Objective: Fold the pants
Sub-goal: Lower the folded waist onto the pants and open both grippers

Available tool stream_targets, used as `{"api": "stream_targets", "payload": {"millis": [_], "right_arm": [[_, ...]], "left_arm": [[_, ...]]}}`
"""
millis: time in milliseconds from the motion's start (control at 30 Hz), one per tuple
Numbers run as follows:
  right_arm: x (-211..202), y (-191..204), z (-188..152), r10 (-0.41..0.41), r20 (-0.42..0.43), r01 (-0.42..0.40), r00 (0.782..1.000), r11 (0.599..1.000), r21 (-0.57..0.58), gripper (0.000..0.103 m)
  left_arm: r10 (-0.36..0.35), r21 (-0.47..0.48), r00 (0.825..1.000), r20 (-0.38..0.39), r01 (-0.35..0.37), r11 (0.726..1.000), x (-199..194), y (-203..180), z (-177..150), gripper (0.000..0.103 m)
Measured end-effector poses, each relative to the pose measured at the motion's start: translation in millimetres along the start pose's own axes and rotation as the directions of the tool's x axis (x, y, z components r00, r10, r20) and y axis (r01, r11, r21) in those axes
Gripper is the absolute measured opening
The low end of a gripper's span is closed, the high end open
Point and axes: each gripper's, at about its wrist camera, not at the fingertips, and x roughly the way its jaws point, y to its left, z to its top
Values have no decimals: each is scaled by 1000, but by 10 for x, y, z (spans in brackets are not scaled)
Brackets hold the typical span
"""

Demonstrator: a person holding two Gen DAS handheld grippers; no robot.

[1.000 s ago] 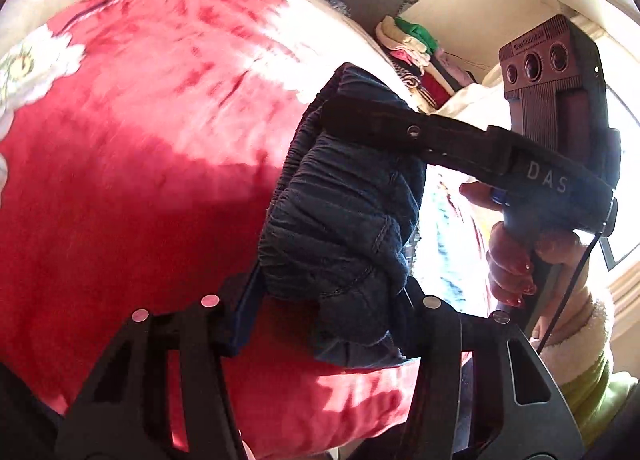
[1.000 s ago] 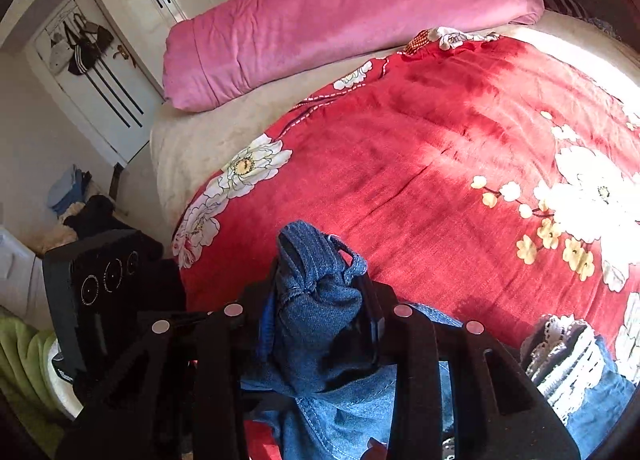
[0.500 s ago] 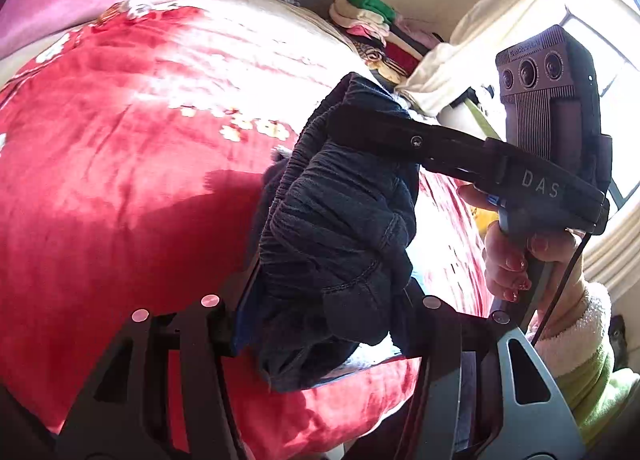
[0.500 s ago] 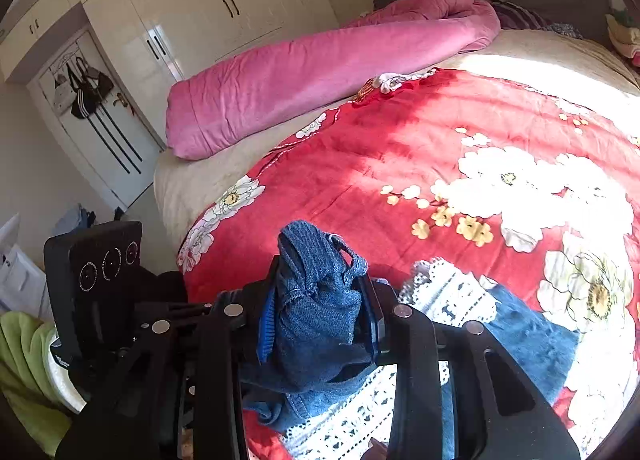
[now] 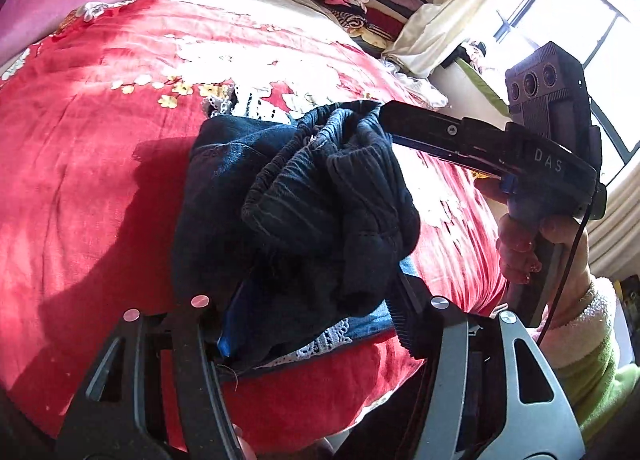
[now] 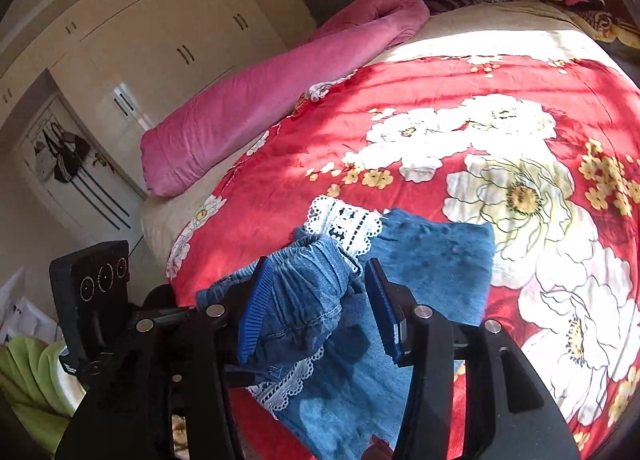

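Right gripper [image 6: 316, 308] jaws opening, gathered waistband of denim pants [image 6: 436, 260] between pads: touching left pad, clear of right one, so letting go. Left gripper [image 5: 316, 312] jaws opening too, dark bunched waistband [image 5: 328, 195] between them, grip loosening. Pants lie on red floral bedspread [image 6: 460, 115], waistband end laid over legs, lace trim [image 6: 340, 219] showing. Step: releasing after fold-over. Next: withdraw both clear without dragging cloth, then smooth or make second fold
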Motion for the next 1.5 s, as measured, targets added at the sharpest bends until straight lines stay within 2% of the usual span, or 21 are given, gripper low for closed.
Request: {"api": "stream_targets", "payload": {"millis": [200, 333, 433, 700, 800, 900, 1000, 1100, 1133, 1167, 1267, 1333, 1400, 1500], "right_arm": [[-43, -69, -113, 9, -2, -9, 1000, 999, 51, 62], [33, -58, -126, 13, -25, -11, 1000, 998, 67, 65], [67, -57, -153, -30, -46, 32, 998, 998, 47, 68], [105, -309, -381, -132, -106, 139, 985, 988, 63, 67], [160, -431, -472, -195, -142, 207, 971, 975, 77, 66], [212, -494, -544, -195, -146, 210, 970, 973, 98, 67], [200, -476, -557, -204, -134, 217, 970, 972, 88, 66], [76, -468, -543, -182, -96, 193, 979, 974, 121, 67], [5, -448, -528, -185, -71, 192, 980, 973, 124, 67], [-70, -427, -516, -190, -44, 194, 981, 973, 123, 67], [-289, -365, -504, -190, 21, 186, 981, 974, 133, 67], [-435, -281, -507, -196, 62, 188, 979, 975, 117, 68], [-570, -180, -523, -204, 102, 195, 974, 976, 95, 76], [-740, -13, -567, -210, 150, 204, 966, 977, 59, 80]], "left_arm": [[-1, 27, 1000, -6, 1, 1000, 3, -84, -93, 55], [-28, 63, 1000, -13, 29, 998, -23, -206, -155, 61], [-33, 115, 999, -21, 35, 993, 1, -312, -187, 63], [-45, 117, 995, -86, 55, 992, 183, -337, -272, 64], [-43, 124, 995, -96, 55, 991, 228, -344, -280, 64], [-52, 107, 993, -104, 63, 992, 270, -301, -290, 64], [-57, 111, 993, -102, 69, 991, 262, -296, -287, 65], [-77, 106, 992, -99, 87, 991, 173, -307, -282, 66], [-87, 104, 992, -93, 97, 990, 128, -306, -273, 74], [-94, 102, 992, -87, 103, 989, 89, -300, -265, 77], [-102, 102, 993, -61, 108, 989, -76, -288, -238, 78], [-95, 98, 995, -34, 98, 990, -201, -241, -204, 82], [-75, 88, 997, -4, 75, 993, -315, -165, -163, 85], [-39, 39, 998, 49, 37, 999, -495, 39, -63, 89]]}}
